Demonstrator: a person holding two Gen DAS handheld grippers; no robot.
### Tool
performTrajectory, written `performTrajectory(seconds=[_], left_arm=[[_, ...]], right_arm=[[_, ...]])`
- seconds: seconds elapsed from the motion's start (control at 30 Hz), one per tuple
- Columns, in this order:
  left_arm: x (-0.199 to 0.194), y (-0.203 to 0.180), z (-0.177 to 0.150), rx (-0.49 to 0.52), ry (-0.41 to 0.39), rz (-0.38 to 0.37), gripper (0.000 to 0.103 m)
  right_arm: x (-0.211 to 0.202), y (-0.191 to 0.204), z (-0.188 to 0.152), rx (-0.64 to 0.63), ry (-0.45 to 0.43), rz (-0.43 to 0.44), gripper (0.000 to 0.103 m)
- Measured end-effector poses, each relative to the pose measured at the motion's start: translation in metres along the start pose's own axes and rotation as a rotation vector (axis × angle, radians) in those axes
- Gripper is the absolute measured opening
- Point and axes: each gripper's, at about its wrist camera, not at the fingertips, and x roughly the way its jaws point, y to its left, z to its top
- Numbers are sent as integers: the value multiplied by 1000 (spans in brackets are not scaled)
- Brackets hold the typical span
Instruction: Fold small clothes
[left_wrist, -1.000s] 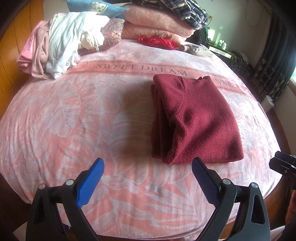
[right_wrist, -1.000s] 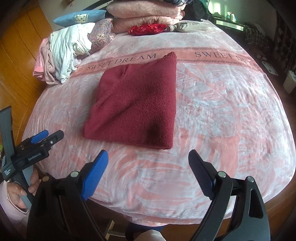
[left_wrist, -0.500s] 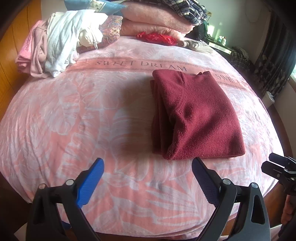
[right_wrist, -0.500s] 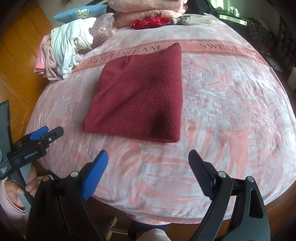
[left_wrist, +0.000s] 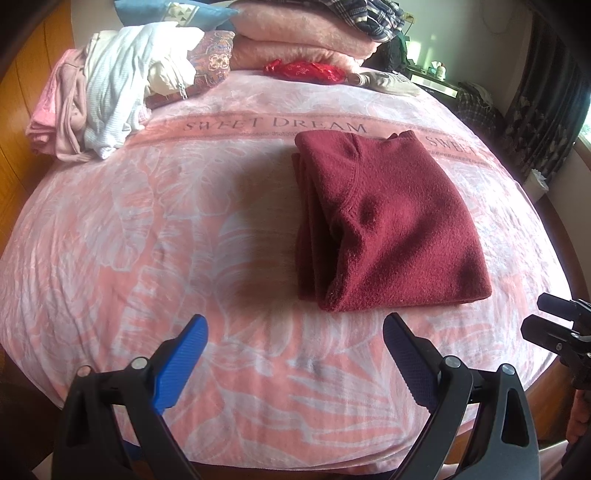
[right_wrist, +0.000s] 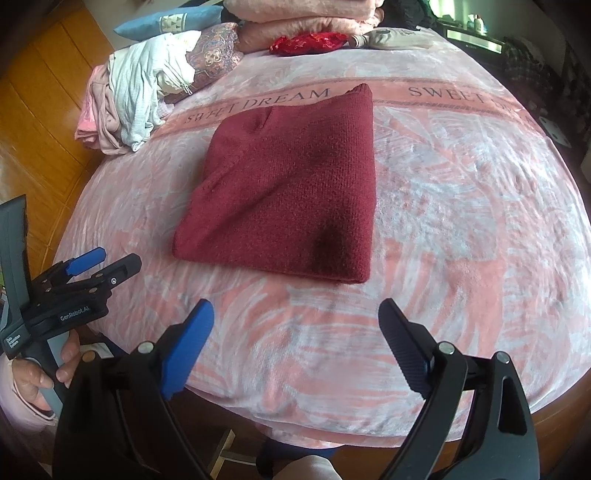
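Left wrist view shows my left gripper (left_wrist: 295, 332) with its jaws spread wide and holding nothing, hanging over the near edge of the bed (left_wrist: 129, 240). My right gripper (right_wrist: 295, 317) is spread the same way, also over the near edge, clear of the cloth. The maroon sweater (left_wrist: 388, 225) lies folded into a compact rectangle toward the middle of the bed, its layered edges facing left. I judge this fold finished, so the piece is ready to be set aside. To do that well, I should slide one finger under the stacked layers at each near corner, pinch every layer, and lift level. The unfolded pile (left_wrist: 110, 85) waits at the far left corner.
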Motion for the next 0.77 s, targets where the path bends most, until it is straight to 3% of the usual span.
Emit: performTrajectory(seconds=[0.27, 0.77], left_arm=[[2, 2, -2, -14, -6, 0, 96], [13, 3, -6, -21, 51, 10, 96]], right_arm=[[3, 1, 0, -15, 10, -7, 91], [2, -2, 3, -15, 12, -5, 91]])
